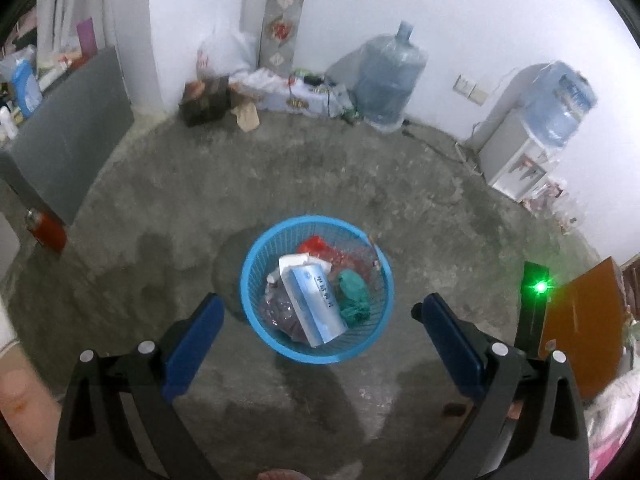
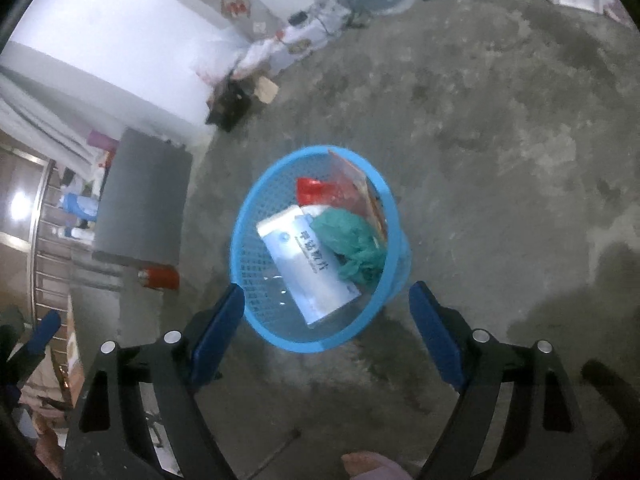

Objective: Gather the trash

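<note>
A blue mesh basket [image 1: 256,312] stands on the concrete floor. It holds a white and blue tissue pack [image 1: 316,304], a crumpled green bag [image 1: 353,294], red plastic [image 1: 312,245] and a clear crumpled wrapper [image 1: 276,308]. My left gripper [image 1: 320,312] hovers above the basket, open and empty. In the right wrist view the same basket [image 2: 244,264] holds the tissue pack [image 2: 304,264], the green bag [image 2: 352,244] and red plastic [image 2: 310,190]. My right gripper [image 2: 326,300] is open and empty above the basket's near rim.
A grey board [image 1: 68,136] leans at the left with a red can [image 1: 46,228] below it. Water jugs [image 1: 390,76] and a white dispenser [image 1: 516,160] stand by the far wall. Boxes and bags [image 1: 248,96] sit in the corner. An orange board [image 1: 584,316] is at the right.
</note>
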